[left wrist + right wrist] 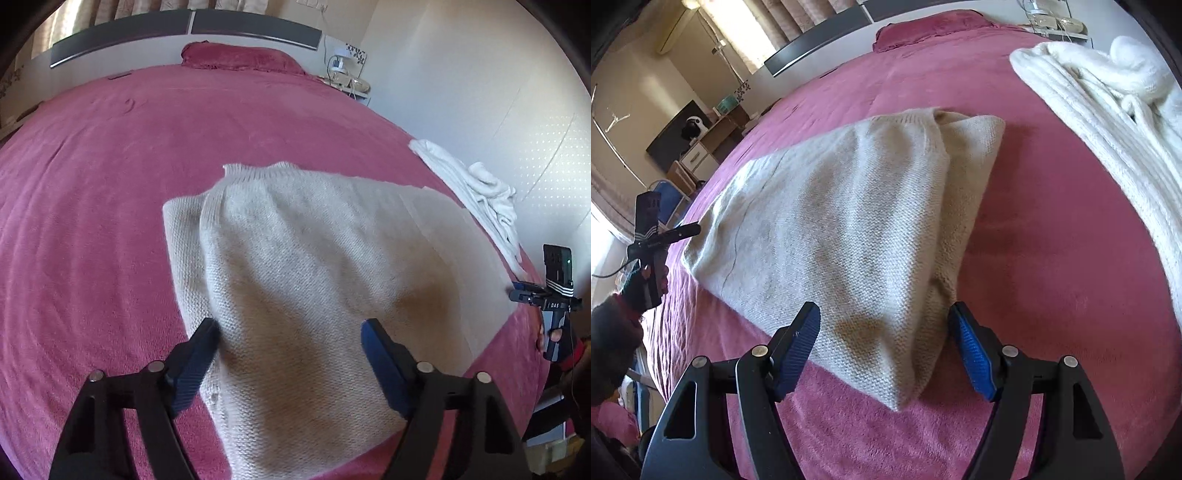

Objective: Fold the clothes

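A beige knitted sweater (314, 258) lies folded on the pink bedspread (110, 184), with one layer turned over another. My left gripper (290, 328) stands open over its near end, and the knit fills the gap between the blue pads without being pinched. In the right wrist view the same sweater (831, 221) runs away to the left. My right gripper (884, 314) is open astride its near corner, pads apart from the fabric. Each gripper shows small in the other's view: the right gripper (528, 293) at the bed's right edge, the left gripper (690, 230) at the sweater's far end, held by a gloved hand (639, 284).
A white ribbed garment (1108, 110) lies crumpled along the bed's right side, also seen as the white garment (480, 188). A pink pillow (240, 57) rests at the headboard (184, 33). A nightstand (347, 74) with small items stands beside it. Furniture lines the far wall (694, 147).
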